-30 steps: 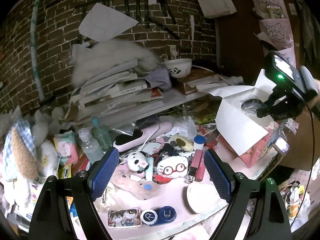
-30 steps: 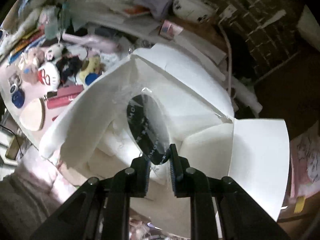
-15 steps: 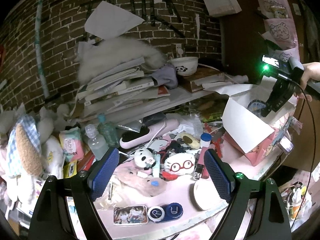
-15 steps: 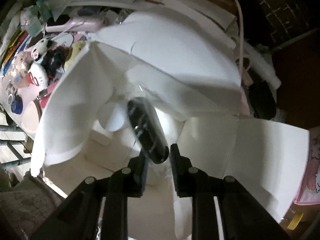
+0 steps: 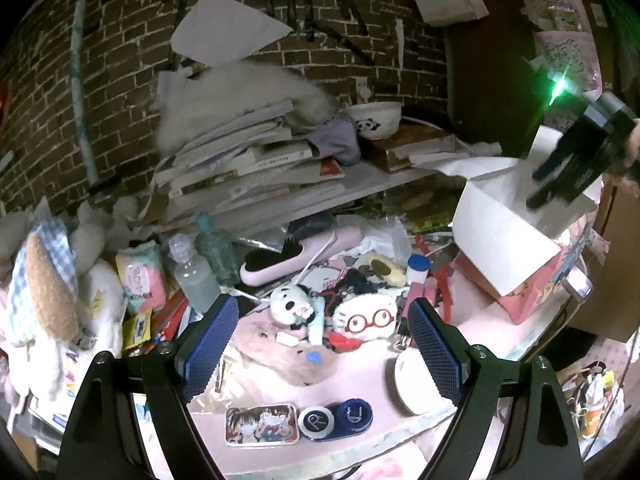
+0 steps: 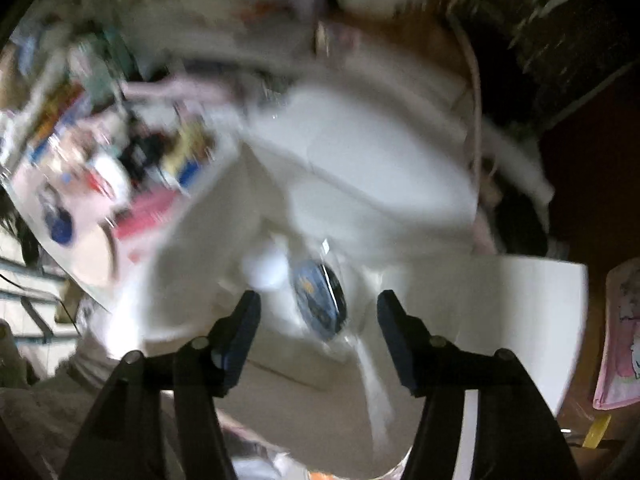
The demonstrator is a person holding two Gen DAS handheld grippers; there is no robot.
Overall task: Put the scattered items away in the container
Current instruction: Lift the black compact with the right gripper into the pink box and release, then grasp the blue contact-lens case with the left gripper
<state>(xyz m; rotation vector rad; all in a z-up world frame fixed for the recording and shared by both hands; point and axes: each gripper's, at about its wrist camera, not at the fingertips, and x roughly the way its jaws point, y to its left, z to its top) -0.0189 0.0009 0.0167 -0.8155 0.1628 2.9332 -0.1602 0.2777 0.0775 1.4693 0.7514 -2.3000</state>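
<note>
Box [image 5: 496, 236]: we see it at the right end of the tabletop [image 5: 360, 372], flaps up.
Disc [image 6: 318, 304]: we find it inside the box, below the right tool [image 6: 318, 322].
Plush toys [image 5: 366, 320]: middle of the tabletop, left of the box.
Hairbrush [image 5: 296, 258]: behind the plush toys.
Bottles [image 5: 196, 276]: left of the hairbrush.
Lens case [image 5: 336, 418]: near edge, between our left tool's [image 5: 320, 346] fingers.
Books [image 5: 240, 168]: stacked on the shelf behind the tabletop.
Bowl [image 5: 376, 120]: right of the books.

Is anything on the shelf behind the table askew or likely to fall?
Yes. The pile of books and papers is stacked unevenly and fans out, with a white fluffy thing slumped on top.
</note>
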